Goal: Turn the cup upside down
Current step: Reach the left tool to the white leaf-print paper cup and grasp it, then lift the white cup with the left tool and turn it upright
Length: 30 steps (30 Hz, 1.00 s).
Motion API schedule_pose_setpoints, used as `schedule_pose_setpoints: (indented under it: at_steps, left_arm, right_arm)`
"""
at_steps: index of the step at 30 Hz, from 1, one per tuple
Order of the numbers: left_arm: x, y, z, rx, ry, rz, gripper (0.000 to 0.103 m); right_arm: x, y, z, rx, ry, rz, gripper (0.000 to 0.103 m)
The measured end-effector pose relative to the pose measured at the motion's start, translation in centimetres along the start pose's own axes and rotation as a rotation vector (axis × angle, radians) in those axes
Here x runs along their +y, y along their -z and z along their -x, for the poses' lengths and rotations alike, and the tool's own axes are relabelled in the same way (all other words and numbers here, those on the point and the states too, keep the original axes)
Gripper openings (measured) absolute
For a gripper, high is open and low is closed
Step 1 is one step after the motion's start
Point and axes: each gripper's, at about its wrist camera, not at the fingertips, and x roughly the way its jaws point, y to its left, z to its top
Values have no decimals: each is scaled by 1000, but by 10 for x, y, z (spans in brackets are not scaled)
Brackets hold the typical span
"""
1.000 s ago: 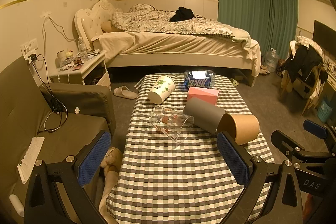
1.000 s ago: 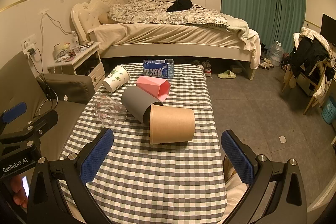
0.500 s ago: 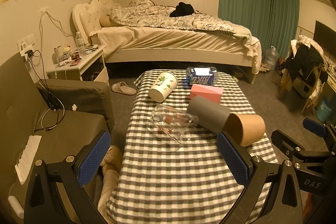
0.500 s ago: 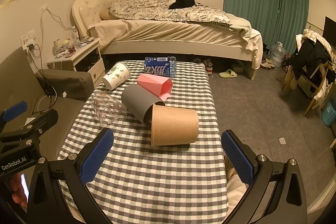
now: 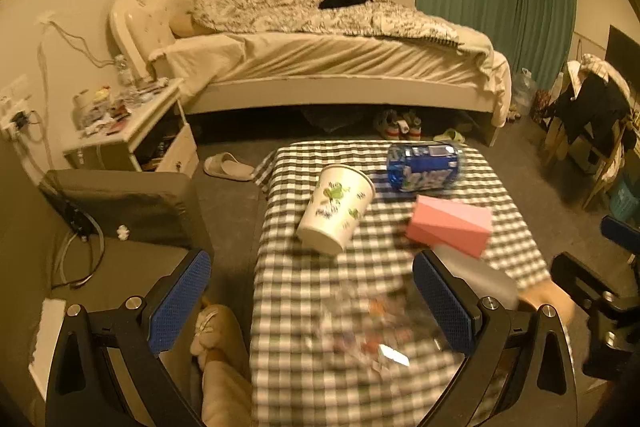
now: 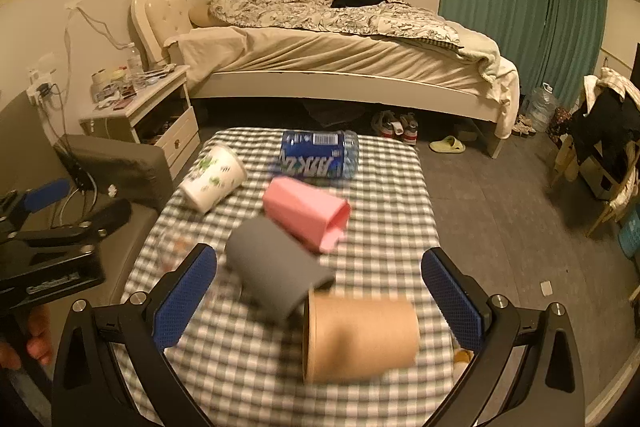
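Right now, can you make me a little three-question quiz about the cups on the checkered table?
1. True or false: the brown cardboard cup stands upright.
2. Which lies farthest from the cameras: A the pink angular cup, B the blue-labelled bottle pack, C the grey cylindrical cup?
3. Fill in: the right gripper fingers are ____.

Key: 1 false, it lies on its side; 2 B; 3 open.

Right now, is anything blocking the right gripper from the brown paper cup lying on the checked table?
Nothing visible does. The brown cup lies on its side between the open fingers of the right gripper. The grey cup sits beyond it at its open end, not in the approach path.
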Motion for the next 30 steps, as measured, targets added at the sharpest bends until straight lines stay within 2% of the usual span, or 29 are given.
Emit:
schedule_pose_setpoints:
  at_steps: [7, 15, 18, 20, 21, 23, 30]
  left_arm:
    - [5, -17, -87, 93, 15, -43, 103]
    - [-1, -22, -123, 148, 90, -47, 102]
    - [-5, -22, -133, 179, 116, -58, 95]
    - [-9, -23, -141, 202, 120, -82, 81]
    - [-12, -22, -146, 221, 120, -93, 69]
    - [-13, -22, -152, 246, 124, -97, 67]
    - [-13, -33, -125, 202, 126, -87, 66]
  right_arm:
    - [-5, -19, -62, 48, 12, -7, 103]
    - [-3, -24, -104, 85, 17, 11, 103]
    - [-3, -25, -110, 91, 7, 1, 103]
    - [-2, -25, -111, 93, 5, -6, 103]
    - [-2, -26, -111, 93, 3, -9, 103]
    - [-3, -25, -111, 90, 6, -12, 103]
    - [-13, -24, -99, 92, 14, -37, 103]
